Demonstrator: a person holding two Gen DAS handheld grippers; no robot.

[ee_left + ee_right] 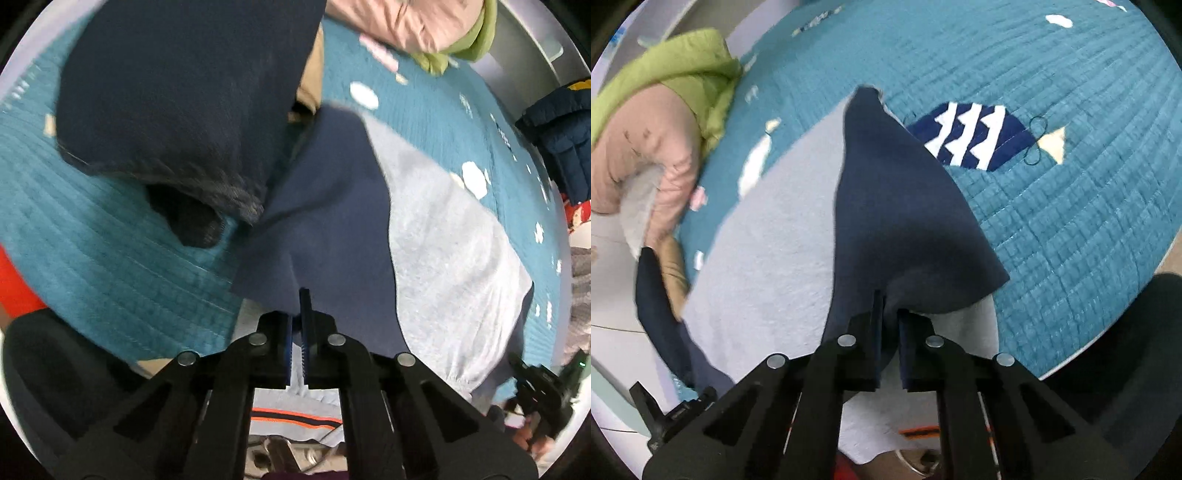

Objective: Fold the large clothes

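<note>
Both black 2-finger grippers, left and right, are clamping the navy-and-grey fleece garment by its near hem, its length running away across the teal quilt.

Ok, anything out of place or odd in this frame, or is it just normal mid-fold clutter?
Mostly normal. Both jaws are shut on navy fabric lifted off the grey garment. Slightly untidy: a pink and green jacket sits bunched at the edge of the teal quilt, and another dark garment lies crumpled nearby. No damage visible.
</note>
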